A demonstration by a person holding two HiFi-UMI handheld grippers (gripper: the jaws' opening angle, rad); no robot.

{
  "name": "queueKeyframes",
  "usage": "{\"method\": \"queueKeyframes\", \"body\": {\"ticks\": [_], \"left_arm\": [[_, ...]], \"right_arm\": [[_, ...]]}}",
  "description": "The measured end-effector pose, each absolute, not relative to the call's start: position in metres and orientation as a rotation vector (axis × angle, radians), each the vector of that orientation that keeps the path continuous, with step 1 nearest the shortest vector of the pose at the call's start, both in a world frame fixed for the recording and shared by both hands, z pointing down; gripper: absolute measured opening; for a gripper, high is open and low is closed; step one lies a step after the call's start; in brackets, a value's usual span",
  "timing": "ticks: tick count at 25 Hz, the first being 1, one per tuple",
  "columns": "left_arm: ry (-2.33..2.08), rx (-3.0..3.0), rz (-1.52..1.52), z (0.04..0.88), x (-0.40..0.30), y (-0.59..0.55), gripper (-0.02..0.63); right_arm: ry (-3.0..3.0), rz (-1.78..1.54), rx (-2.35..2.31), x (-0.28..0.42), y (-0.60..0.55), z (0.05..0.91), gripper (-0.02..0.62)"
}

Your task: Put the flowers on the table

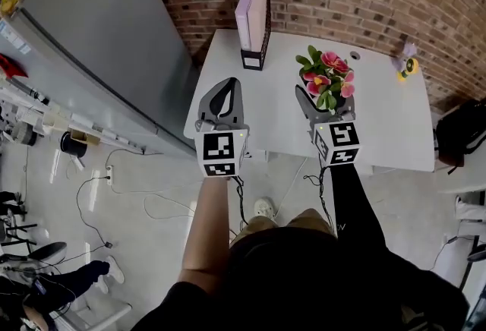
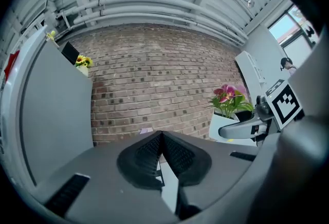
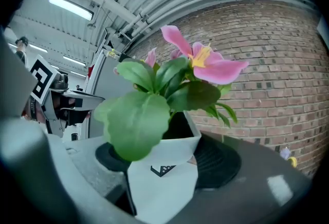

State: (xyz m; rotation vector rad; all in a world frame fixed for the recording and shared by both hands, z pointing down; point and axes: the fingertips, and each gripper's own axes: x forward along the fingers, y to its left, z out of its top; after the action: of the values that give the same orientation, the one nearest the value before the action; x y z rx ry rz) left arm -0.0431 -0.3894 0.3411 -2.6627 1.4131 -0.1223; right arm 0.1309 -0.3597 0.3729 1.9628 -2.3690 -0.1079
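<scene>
Right claw (image 1: 325,111) is clamped on the white pot (image 3: 163,174) of the flowers (image 1: 328,79). In the right gripper view the pot sits wedged between the two dark pads, with pink blooms and big green leaves sticking up in front of the brick wall (image 3: 277,63). From the head view the plant is over the table (image 1: 395,124), toward its front edge and a bit right of the middle. I honestly can't tell if the pot's bottom is touching the tabletop or hanging just above it.

Left claw (image 1: 226,88) is clenched with nothing in it. In the left gripper view the ribbed pads meet at the tips. It's over the table's front left corner, beside the right one but apart from it.

Other stuff on the table: a pale box in a black holder (image 1: 254,17) at the back edge, left of centre, and a small yellow and purple thing (image 1: 406,66) near the back right corner.
</scene>
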Motion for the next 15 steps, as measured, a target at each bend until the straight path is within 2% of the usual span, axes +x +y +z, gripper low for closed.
{"method": "queueKeyframes", "body": {"ticks": [15], "left_arm": [[1.419,-2.691,-0.142,0.356,-0.007,-0.476,0.009]], "right_arm": [[-2.429,-0.160,1.928,0.150,-0.441,0.373,0.337]]}}
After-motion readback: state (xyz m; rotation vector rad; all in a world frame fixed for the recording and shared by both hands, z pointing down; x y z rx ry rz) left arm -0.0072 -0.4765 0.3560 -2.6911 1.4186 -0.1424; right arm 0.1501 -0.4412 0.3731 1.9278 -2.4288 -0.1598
